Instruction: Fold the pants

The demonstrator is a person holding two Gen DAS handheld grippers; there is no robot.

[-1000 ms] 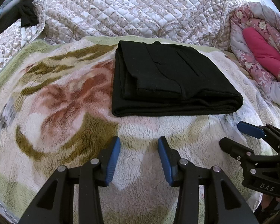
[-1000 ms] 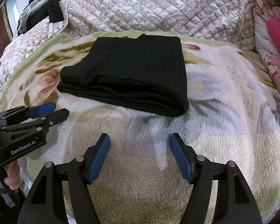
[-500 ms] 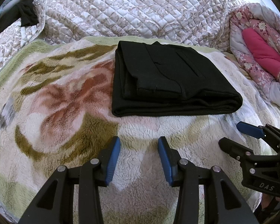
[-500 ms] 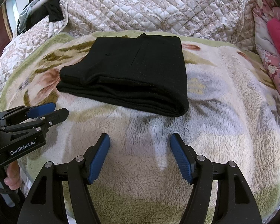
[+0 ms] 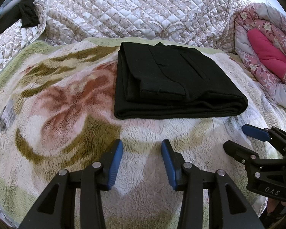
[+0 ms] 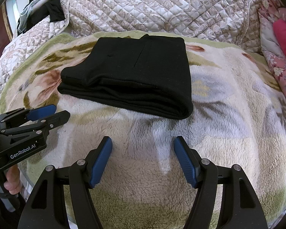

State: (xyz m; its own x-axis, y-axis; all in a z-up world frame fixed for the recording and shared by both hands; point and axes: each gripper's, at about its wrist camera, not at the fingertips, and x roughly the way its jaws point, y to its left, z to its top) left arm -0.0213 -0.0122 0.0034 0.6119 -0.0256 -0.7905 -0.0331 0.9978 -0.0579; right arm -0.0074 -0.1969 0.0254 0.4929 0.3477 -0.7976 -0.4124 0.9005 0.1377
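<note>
Black pants [image 5: 173, 84] lie folded into a flat rectangular stack on a fleece floral blanket [image 5: 57, 103]; the same pants [image 6: 131, 78] show in the right wrist view. My left gripper [image 5: 142, 147] hovers open over bare blanket, short of the pants' near edge, nothing between its blue pads. My right gripper [image 6: 143, 143] is open wider, also over bare blanket in front of the stack. Each gripper shows in the other's view: the right gripper [image 5: 238, 139] at lower right, the left gripper [image 6: 57, 112] at lower left. Neither touches the pants.
A quilted beige bedspread [image 5: 135, 9] rises behind the blanket. A pink floral comforter [image 5: 265, 57] is bunched at the right. Dark clothes [image 6: 49, 9] hang at the far left. A person's fingers [image 6: 11, 183] grip the left gripper's handle.
</note>
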